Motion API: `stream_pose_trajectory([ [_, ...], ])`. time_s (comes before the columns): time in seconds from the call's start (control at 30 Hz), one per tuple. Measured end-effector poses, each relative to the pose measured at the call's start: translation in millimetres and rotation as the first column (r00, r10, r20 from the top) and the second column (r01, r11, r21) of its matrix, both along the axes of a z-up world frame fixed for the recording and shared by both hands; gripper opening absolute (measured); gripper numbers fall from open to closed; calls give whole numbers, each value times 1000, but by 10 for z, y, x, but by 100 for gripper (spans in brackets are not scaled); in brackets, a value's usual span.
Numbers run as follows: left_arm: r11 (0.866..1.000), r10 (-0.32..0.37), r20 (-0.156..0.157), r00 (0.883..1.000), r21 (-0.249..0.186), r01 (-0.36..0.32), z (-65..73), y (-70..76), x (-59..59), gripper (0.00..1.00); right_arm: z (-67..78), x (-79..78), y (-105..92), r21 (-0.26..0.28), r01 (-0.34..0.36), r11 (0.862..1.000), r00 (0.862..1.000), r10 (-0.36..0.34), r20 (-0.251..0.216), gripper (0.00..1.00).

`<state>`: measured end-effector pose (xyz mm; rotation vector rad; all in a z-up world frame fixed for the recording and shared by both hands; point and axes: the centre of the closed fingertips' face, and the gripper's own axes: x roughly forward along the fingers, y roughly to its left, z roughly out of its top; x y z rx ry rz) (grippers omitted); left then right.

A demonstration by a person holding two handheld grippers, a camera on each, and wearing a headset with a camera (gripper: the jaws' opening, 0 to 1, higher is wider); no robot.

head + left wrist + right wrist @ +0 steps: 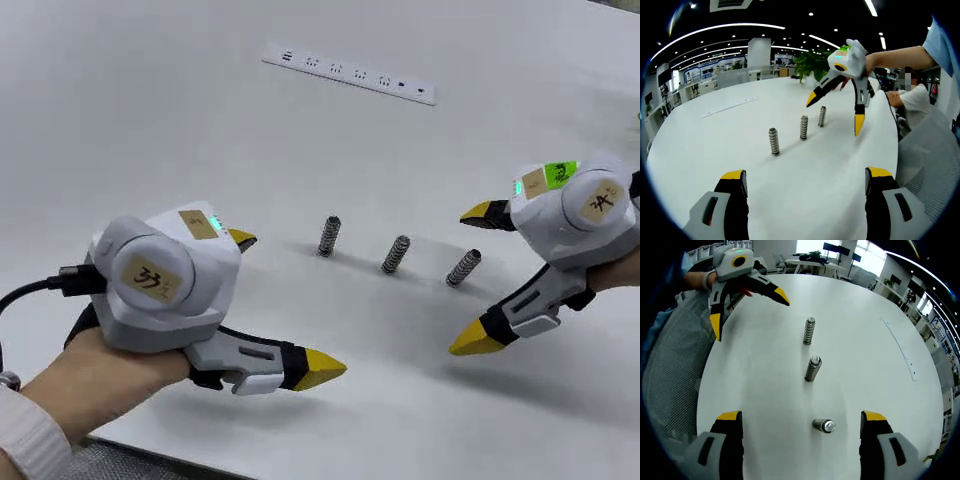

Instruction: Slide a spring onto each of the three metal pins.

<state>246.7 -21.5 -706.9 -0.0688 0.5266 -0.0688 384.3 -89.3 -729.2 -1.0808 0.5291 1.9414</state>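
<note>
progress: grey coiled steel springs sit on all three metal pins, seemingly done | left gripper, right gripper: wide, empty

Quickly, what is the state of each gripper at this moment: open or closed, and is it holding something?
Left gripper: open, holding nothing.
Right gripper: open, holding nothing.

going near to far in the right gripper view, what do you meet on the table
nearest spring → middle spring → far spring → left gripper, open, off to the left beyond them
</note>
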Motion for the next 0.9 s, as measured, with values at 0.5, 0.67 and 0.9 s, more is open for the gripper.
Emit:
stream_pose_trajectory([
  [0.5, 1000, 23, 12, 1000, 16, -23, 15, 28, 11, 100, 225, -87, -310, 215, 316, 924, 948, -298, -113, 99],
  [0.67, 1000, 27, 12, 1000, 17, -27, 4, 37, 12, 100, 200, -69, -510, 219, 379, 899, 925, -359, -127, 99],
  [0.9, 999, 26, 4, 1000, 22, -26, -8, 28, 7, 100, 222, -61, -710, 258, 517, 816, 856, -484, -185, 99],
])
